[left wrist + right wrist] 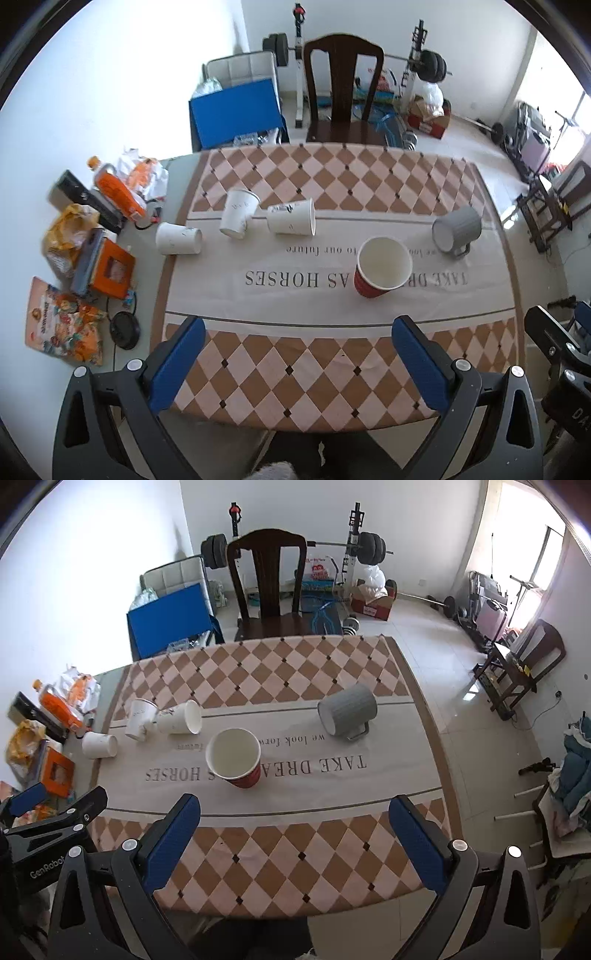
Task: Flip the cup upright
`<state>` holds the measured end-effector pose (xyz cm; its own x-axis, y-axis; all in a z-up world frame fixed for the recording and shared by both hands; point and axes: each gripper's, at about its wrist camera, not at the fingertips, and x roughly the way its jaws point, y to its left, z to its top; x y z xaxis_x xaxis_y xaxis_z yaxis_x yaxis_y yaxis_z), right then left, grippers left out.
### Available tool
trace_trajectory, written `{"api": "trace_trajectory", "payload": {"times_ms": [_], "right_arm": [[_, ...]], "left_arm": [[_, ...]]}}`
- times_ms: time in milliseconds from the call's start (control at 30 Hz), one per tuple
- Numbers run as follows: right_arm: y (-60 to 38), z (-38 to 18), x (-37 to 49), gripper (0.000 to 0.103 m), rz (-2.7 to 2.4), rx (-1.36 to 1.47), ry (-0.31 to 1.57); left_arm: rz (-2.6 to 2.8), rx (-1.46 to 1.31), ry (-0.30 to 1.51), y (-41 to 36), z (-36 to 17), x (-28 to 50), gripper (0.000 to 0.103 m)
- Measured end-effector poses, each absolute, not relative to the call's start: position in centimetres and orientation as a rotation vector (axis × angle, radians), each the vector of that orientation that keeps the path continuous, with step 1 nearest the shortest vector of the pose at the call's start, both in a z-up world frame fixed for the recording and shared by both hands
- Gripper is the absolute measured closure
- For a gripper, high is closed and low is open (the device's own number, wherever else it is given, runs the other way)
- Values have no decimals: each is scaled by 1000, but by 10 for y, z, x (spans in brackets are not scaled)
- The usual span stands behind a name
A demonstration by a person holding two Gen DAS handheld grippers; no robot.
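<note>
Both grippers hover level above the near table edge, aimed toward 12 o'clock. The left gripper (298, 330) and right gripper (295, 808) gape wide, holding nothing. The red paper cup (382, 267) stands upright mid-tablecloth (295, 373); the gray mug (347, 713) lies sideways at 1 o'clock.

Dark wooden chair (341, 88) behind table; barbell rack (354, 550) at far wall.
</note>
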<state>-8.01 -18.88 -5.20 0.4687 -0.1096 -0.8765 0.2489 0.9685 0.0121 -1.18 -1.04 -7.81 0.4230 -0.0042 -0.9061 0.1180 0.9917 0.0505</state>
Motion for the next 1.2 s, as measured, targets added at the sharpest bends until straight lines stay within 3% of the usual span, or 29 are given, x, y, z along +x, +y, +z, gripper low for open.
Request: {"api": "trace_trajectory", "payload": {"times_ms": [433,1200], "right_arm": [[-187,5,-106,0,-188,146,1009],[-185,24,-110,0,-173,140,996]], "left_arm": [[-32,110,1090,-9,-28,-45,0],[-19,112,1056,-5,-14,-55,0]]}}
